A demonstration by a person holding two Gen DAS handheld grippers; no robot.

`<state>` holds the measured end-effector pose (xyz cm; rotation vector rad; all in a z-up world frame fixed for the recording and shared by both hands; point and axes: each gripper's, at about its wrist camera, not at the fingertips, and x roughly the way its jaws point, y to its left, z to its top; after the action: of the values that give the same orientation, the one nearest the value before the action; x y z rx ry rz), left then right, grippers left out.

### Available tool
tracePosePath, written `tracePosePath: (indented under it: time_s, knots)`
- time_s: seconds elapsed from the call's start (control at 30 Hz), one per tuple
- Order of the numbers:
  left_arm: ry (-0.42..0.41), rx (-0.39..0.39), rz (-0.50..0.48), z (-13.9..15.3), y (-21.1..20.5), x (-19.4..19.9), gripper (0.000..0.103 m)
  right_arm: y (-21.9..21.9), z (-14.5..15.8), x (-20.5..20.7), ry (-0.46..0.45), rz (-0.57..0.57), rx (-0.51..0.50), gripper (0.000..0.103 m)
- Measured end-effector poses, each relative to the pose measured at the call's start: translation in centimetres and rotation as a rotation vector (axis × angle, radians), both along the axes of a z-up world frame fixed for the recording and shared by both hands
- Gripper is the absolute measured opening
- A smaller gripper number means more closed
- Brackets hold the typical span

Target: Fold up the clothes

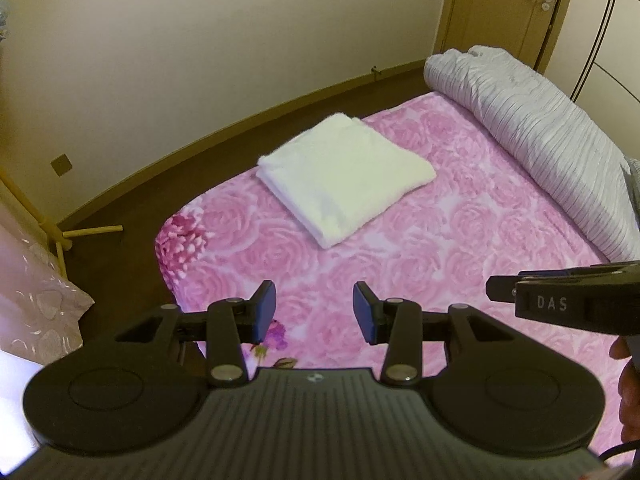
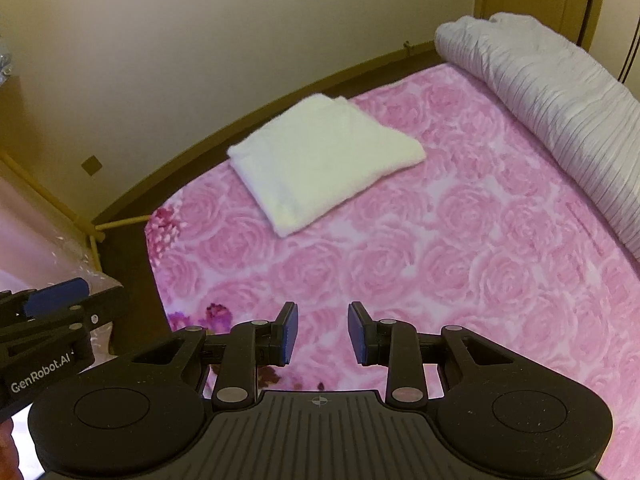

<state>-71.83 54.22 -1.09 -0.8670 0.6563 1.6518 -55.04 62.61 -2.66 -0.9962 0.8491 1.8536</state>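
The folded white garment (image 1: 345,178) lies on the bed (image 1: 460,240), well ahead of both empty, parted tools, left tool (image 1: 315,312) and right tool (image 2: 322,332).

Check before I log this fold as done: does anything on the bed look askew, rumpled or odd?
Nothing stands out. The white folded fluffy cloth lies flat and squared on the pink rose-patterned bedspread, both grippers open and clear of it.

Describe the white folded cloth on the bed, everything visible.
The white fluffy folded cloth looks like soft terry or fleece, plain, with no print showing. It is folded into a thick, roughly square pad; layered edges show along its near side. It lies flat on the pink rose-patterned bedspread, turned diagonally, near the bed's far left edge. Only the bedspread touches it; both claws are well short of it.
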Motion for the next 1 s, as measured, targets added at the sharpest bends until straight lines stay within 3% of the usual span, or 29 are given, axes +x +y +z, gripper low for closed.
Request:
tracePosePath:
  time_s: [0.5,1.0]
  knots:
    - [0.015,-0.035,-0.059,-1.9,5.3,0.1,0.038,4.7,-2.1,-0.6,-0.009,-0.038,-0.054,0.031]
    - [0.015,-0.073,-0.042,-4.0,8.5,-1.3,0.038,8.3,-3.3,-2.2,-0.021,-0.028,-0.082,0.031]
